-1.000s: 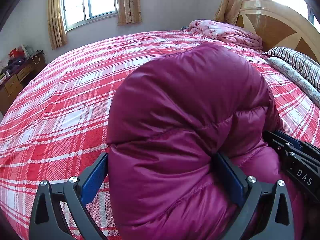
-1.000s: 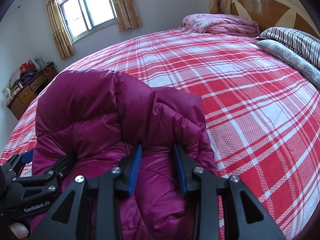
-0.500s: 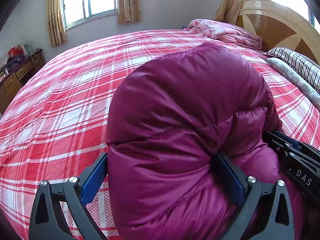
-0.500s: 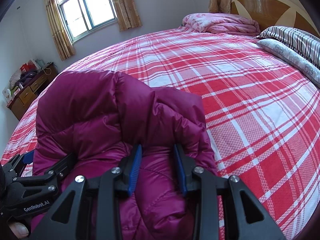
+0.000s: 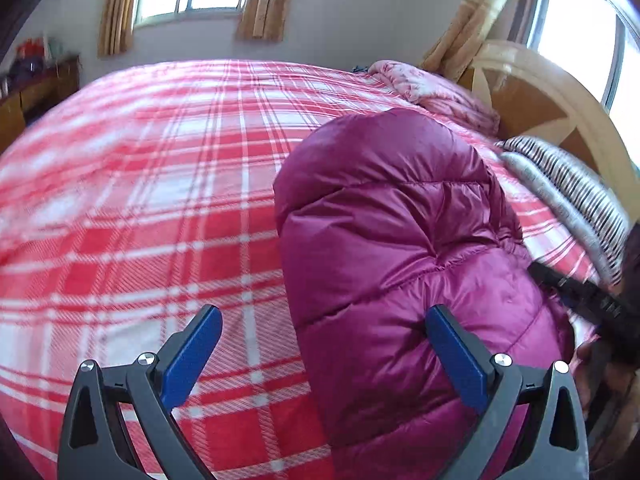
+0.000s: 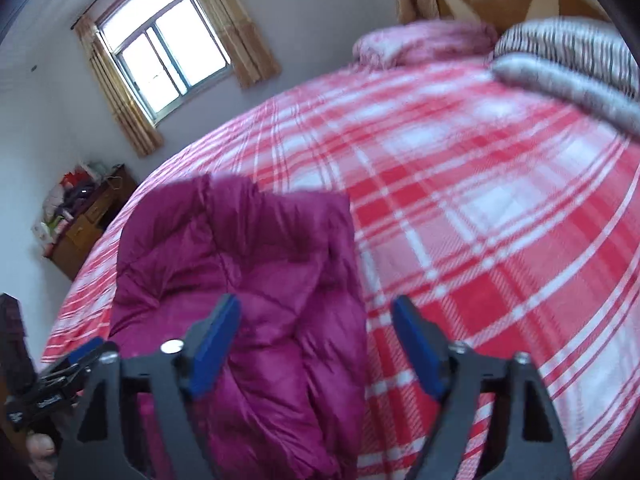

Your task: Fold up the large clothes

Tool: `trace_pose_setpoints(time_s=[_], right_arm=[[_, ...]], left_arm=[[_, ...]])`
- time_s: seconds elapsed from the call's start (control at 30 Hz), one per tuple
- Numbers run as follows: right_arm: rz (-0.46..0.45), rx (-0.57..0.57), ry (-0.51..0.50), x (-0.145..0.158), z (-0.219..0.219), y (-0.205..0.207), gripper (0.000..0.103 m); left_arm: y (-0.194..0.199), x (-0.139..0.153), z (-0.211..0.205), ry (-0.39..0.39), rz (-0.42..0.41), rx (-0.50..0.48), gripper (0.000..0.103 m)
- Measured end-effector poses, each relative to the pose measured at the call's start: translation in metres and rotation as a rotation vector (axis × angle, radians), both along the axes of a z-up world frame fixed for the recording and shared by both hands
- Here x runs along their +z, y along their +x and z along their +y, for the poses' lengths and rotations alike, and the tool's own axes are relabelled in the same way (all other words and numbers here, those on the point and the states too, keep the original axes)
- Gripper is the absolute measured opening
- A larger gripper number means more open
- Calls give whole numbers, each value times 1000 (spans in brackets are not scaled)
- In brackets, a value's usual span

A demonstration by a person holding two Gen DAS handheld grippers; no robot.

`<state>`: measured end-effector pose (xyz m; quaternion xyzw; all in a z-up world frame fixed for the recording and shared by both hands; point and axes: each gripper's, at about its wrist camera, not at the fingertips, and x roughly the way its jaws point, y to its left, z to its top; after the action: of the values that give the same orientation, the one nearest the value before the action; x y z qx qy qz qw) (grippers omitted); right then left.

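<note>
Now we see the magenta down jacket [image 5: 404,264] lying in a puffy folded bundle on the red and white plaid bedspread [image 5: 160,208]. Our left gripper [image 5: 324,344] is spread wide and released: its left blue pad hangs over bare bedspread, while its right blue pad sits against the near part of the jacket, clamping nothing. In the left wrist view the jacket fills the right half, its far end rounded toward the wooden headboard [image 5: 536,96].

Our right gripper [image 6: 316,332] is likewise released, jaws wide apart. From its own camera the jacket [image 6: 248,280] lies to the left and reaches under the left pad, and the right pad hovers over the plaid bedspread [image 6: 480,220].

At the far right of the bed rest a pink quilt [image 5: 432,92] and a striped pillow [image 5: 576,192] beside the headboard. A curtained window [image 6: 168,56] is on the far wall, and a wooden cabinet [image 6: 88,224] stands at the far left.
</note>
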<state>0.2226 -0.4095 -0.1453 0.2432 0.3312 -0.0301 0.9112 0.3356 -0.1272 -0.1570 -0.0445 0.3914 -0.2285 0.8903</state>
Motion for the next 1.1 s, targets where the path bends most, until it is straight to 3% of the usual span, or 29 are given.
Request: trace_pose_setpoints(time_s=[0.2, 0.33, 0.5, 0.57, 0.63, 0.8, 0.9, 1.1], right_arm=[[-6, 50, 97, -14, -6, -1, 77], [-29, 143, 208, -19, -5, 2, 57], [-15, 202, 202, -22, 7, 14, 56], [-15, 245, 220, -22, 10, 18, 35], [-28, 247, 202, -19, 14, 13, 29], [-63, 232, 136, -5, 27, -5, 24], [-92, 230, 98, 4, 39, -20, 23], [-149, 269, 73, 20, 73, -37, 23]], left_arm=[[9, -9, -11, -19, 27, -46, 102], [16, -19, -15, -62, 65, -63, 102], [23, -20, -23, -71, 101, -81, 102], [19, -15, -31, -37, 65, -105, 101], [3, -4, -42, 28, -4, -146, 74], [-20, 18, -52, 144, -84, -149, 47], [-30, 31, -43, 128, -83, -143, 40], [-62, 51, -17, 175, -165, -106, 40]])
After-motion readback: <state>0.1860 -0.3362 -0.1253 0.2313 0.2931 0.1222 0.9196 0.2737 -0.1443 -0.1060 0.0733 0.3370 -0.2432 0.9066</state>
